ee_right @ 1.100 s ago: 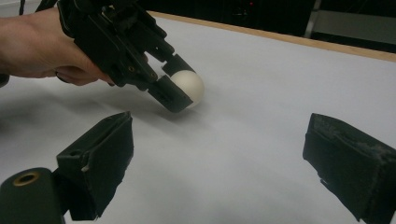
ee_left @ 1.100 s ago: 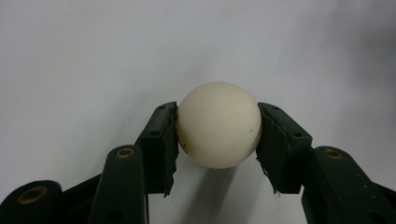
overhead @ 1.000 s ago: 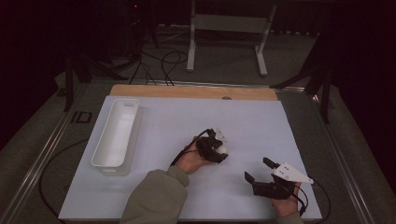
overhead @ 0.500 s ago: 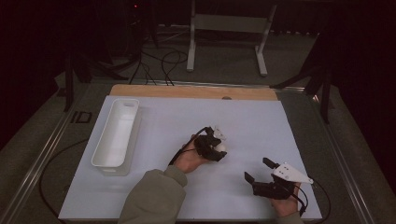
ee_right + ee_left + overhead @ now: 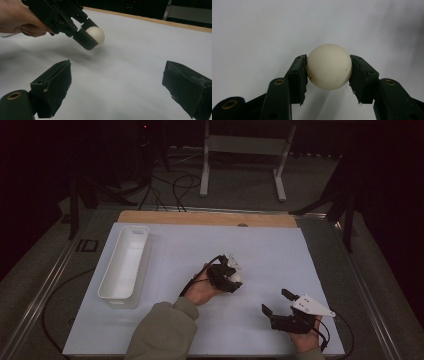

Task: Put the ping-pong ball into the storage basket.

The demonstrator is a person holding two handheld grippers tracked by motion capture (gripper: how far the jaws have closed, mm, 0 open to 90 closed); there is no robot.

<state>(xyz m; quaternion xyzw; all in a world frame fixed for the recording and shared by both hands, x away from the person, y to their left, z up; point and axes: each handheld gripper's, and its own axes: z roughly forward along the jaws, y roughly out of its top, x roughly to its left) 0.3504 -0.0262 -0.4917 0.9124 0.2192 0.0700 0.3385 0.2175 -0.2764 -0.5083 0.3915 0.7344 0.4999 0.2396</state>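
Jaws tight around white ball (image 5: 329, 67)

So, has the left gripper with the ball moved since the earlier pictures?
Hardly. In the high view the left gripper, shut on the ball, sits about as far right of the white tray as before.

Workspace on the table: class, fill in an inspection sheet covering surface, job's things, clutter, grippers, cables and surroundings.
Surface: white sheet over a wooden table.
Job's things: white ball clamped in the left gripper, above the sheet; white tray at the left.
Clutter: nothing seen.
Grippers: left shut on the ball; right gripper open, with nothing between its jaws.
Cables: black cables on the floor beyond the table.
Surroundings: dark room, grey stand behind.
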